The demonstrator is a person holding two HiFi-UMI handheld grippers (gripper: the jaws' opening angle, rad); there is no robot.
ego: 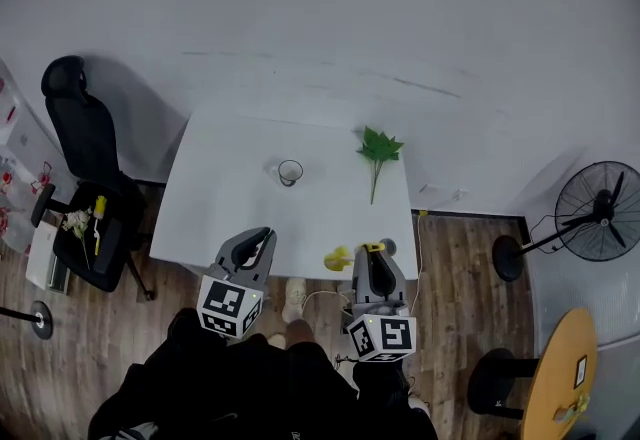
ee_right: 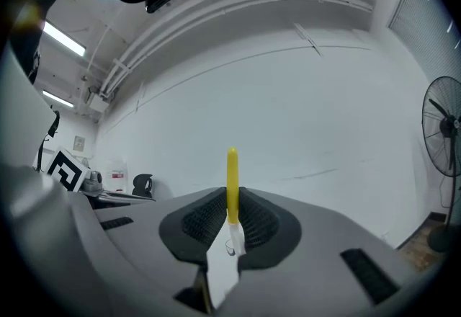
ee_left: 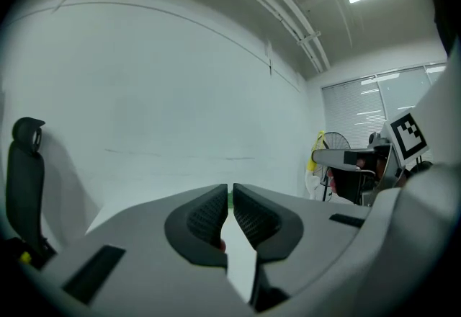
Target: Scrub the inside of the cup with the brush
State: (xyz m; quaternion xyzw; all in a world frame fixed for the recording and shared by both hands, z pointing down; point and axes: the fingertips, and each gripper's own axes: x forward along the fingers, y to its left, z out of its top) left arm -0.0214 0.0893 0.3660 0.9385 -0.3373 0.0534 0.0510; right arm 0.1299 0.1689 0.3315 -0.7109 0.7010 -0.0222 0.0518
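We see the cup [ego: 290, 172], a small clear glass, standing upright with its mouth open near the middle of the white desk [ego: 220, 198]. The brush [ee_right: 232, 171] is clamped in our right gripper [ee_right: 232, 202], and in the right gripper view its slim yellow handle rises toward 12 o'clock from between the closed jaws. From the head view it shows yellow at the desk's near edge, about 5 o'clock from the cup and well apart from it.

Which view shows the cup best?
Head view: the cup stands whole and unobstructed on the white table. Right gripper view has only a tiny speck that may be it; left gripper view shows none.
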